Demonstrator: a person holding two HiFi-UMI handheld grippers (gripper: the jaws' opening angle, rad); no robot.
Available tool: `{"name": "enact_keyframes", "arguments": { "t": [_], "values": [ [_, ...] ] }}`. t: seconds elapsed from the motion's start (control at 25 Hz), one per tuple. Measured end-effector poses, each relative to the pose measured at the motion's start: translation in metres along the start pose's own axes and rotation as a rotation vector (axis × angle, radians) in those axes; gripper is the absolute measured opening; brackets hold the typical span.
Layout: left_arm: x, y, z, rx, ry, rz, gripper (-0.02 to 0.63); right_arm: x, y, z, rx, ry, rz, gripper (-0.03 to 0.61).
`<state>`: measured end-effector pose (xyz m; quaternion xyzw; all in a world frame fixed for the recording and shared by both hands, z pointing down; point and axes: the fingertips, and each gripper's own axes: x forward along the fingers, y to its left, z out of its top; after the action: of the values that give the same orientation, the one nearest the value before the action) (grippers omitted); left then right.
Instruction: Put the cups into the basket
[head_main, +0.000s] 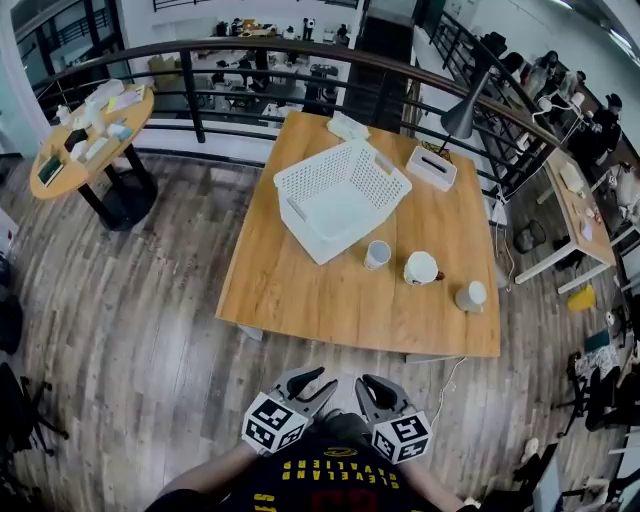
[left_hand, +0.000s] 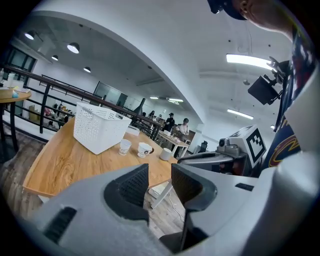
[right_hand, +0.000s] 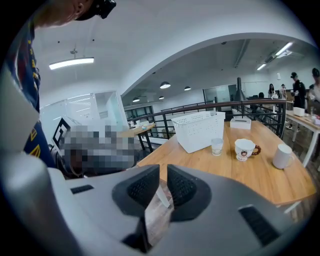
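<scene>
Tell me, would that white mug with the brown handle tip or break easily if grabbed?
The mug looks ceramic, so it is probably rigid and breakable if dropped. It sits squat and wide, so it is likely hard to tip.

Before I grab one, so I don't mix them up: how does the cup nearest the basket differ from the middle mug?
The small cup is narrower and shorter than the mug. The small cup shows no handle; the mug has a brown one. The small cup looks plain; the mug bears a small print. Both stand upright on the wooden table, outside the basket.
</scene>
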<state>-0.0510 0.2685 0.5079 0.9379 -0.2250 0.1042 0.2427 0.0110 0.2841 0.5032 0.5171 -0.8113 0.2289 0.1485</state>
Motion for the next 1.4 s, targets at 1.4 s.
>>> {"name": "enact_keyframes", "arguments": {
  "t": [1.4],
  "values": [
    [0.157,0.144,0.097,0.028,0.106,0.21,0.138,0.2,-0.221,0.085,-0.257,0.202,0.089,0.078]
  ]
}}
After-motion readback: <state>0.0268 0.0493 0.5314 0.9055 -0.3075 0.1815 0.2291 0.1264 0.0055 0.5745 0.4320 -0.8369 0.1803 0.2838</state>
